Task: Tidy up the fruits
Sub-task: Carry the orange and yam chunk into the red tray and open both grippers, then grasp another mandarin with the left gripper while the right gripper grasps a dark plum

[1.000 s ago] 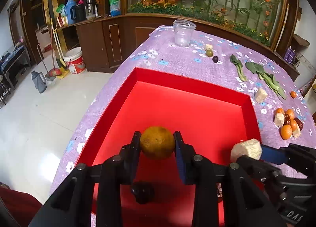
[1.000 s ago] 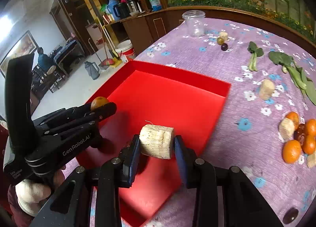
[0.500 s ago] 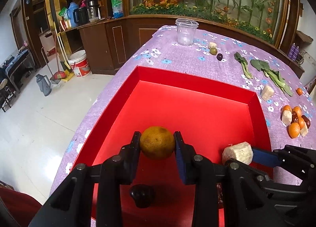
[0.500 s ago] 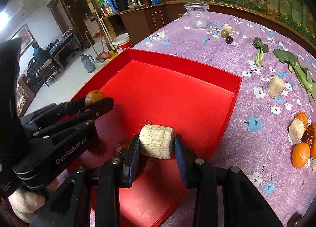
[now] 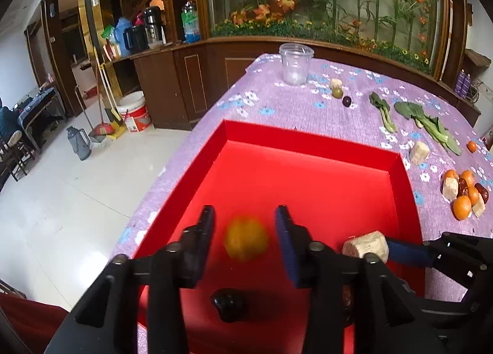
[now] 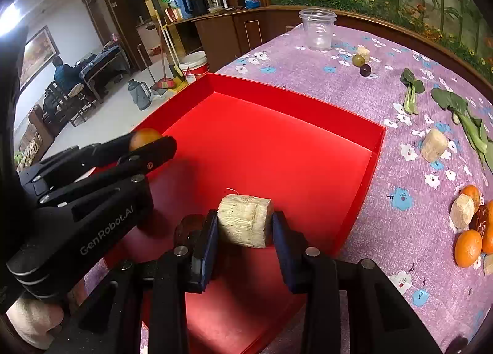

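Over the red tray (image 5: 308, 141) my left gripper (image 5: 243, 221) hangs with its jaws opening. A blurred orange (image 5: 246, 241) lies loose between the pads, touching neither of them. In the right wrist view the same orange (image 6: 143, 137) shows at the tips of the left gripper (image 6: 154, 144). My right gripper (image 6: 245, 221) is shut on a pale cut sugarcane piece (image 6: 245, 221) above the tray's near right part. A dark round fruit (image 5: 229, 303) lies on the tray floor below the left gripper.
On the purple flowered cloth to the right lie a pile of oranges, dates and cane pieces (image 5: 462, 194), leafy greens (image 5: 422, 120) and a lone cane piece (image 5: 419, 152). A clear plastic cup (image 5: 295, 64) stands at the far end. The table edge drops to the floor on the left.
The left jaws have spread apart and the orange has come off the pads, sinking a little between them. The right gripper still holds the sugarcane piece, hardly moved.
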